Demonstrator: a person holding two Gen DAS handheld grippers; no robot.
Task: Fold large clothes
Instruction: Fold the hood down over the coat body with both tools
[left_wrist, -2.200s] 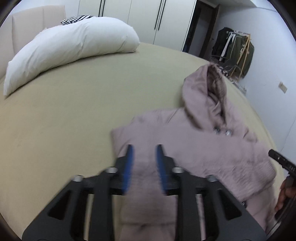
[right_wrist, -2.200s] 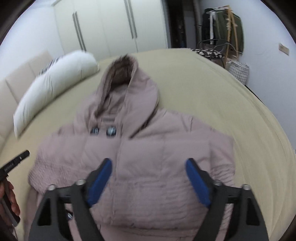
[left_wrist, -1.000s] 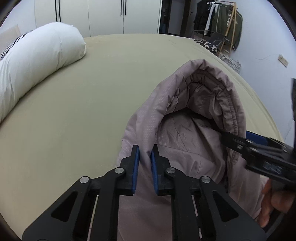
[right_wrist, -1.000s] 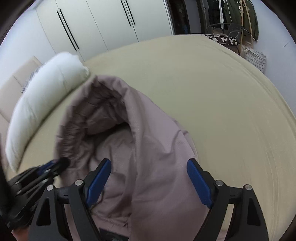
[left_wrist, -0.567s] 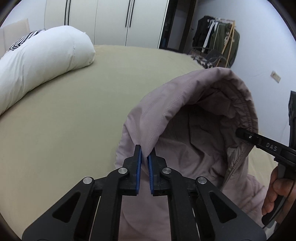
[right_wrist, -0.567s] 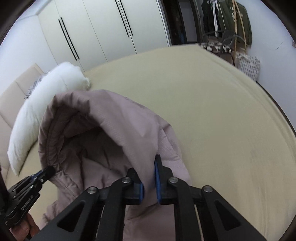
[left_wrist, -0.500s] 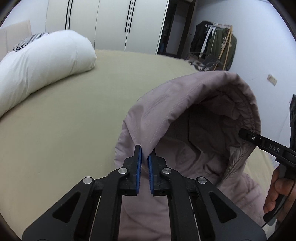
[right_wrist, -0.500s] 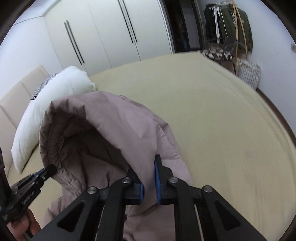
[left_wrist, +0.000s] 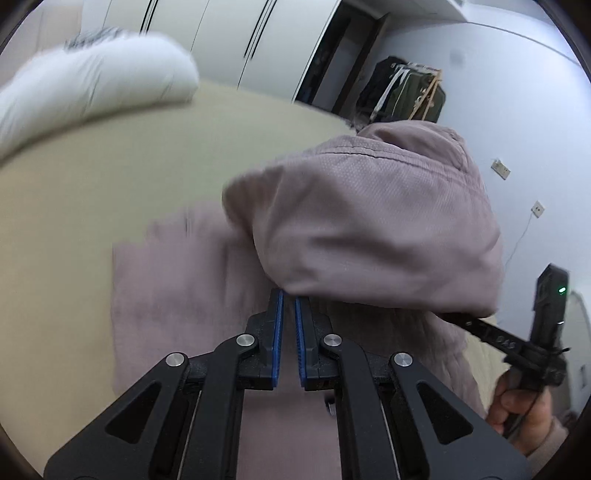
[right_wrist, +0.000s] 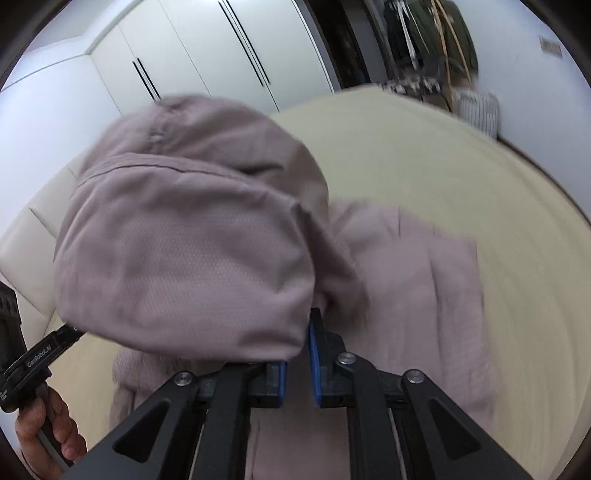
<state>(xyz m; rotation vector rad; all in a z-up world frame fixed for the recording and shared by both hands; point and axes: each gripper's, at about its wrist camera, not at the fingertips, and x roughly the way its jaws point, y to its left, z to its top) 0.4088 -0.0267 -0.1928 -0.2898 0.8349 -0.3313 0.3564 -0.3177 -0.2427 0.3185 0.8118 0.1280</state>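
A mauve hooded jacket (left_wrist: 177, 295) lies on a beige bed (left_wrist: 92, 192); it also shows in the right wrist view (right_wrist: 417, 295). Its hood (left_wrist: 369, 221) is lifted off the bed and hangs over the jacket body. My left gripper (left_wrist: 289, 295) is shut on the hood's left edge. My right gripper (right_wrist: 306, 332) is shut on the hood's (right_wrist: 184, 251) right edge. Each gripper shows at the edge of the other's view, held in a hand.
A long white pillow (left_wrist: 92, 81) lies at the far left of the bed. White wardrobes (right_wrist: 207, 62) stand behind. A clothes rack (left_wrist: 406, 92) with dark garments stands by the right wall. Beige bed surface lies right of the jacket (right_wrist: 461, 155).
Both grippers have carried the hood up and back toward me, over the jacket body. The hood opening now faces down and its outer back shows. Both views are motion-blurred.
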